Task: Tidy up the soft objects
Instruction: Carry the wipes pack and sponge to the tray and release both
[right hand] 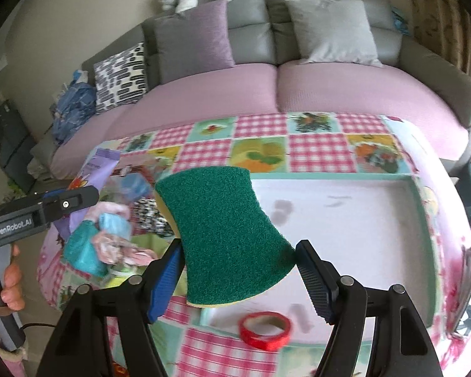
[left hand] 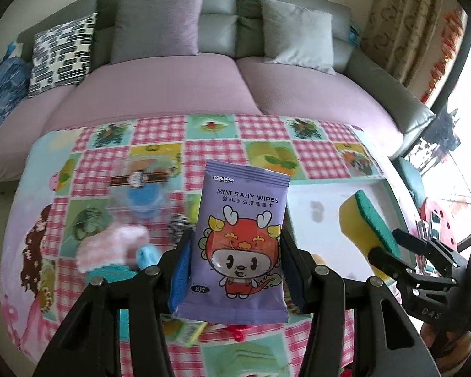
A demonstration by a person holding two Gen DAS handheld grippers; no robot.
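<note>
- The left gripper (left hand: 237,251) pinches a purple pack of baby wipes (left hand: 240,242) between its jaws. The pack stands upright, long axis in line with the jaws, top edge pointing away from the camera, well clear of the surface (left hand: 160,135).
- The right gripper (right hand: 240,270) pinches a sponge (right hand: 226,238) across its narrow waist. The green scouring face is toward the camera and the yellow foam is behind; the long axis runs roughly along the jaws, tilted slightly left at the top.
- Both items are held in the air above the patterned cloth that covers the surface.
- The white tray (right hand: 419,220) with the teal rim lies directly ahead of and below the right jaws. In the left wrist view, the same tray (left hand: 301,220) lies to the right of the wipes.
- Judgement: if the tray is the destination, the right hand is nearer. The sponge needs mainly a forward and downward move. The wipes need a sideways move to the right, across toward the right gripper (left hand: 402,251).
- A pile of soft items (right hand: 110,235) (pink and teal cloths, a black-and-white piece) remains on the surface to the left of the tray, below the left gripper (right hand: 78,201).
- A red tape roll (right hand: 265,330) lies at the near edge of the tray, just below the sponge; whether it is inside the rim cannot be told.
</note>
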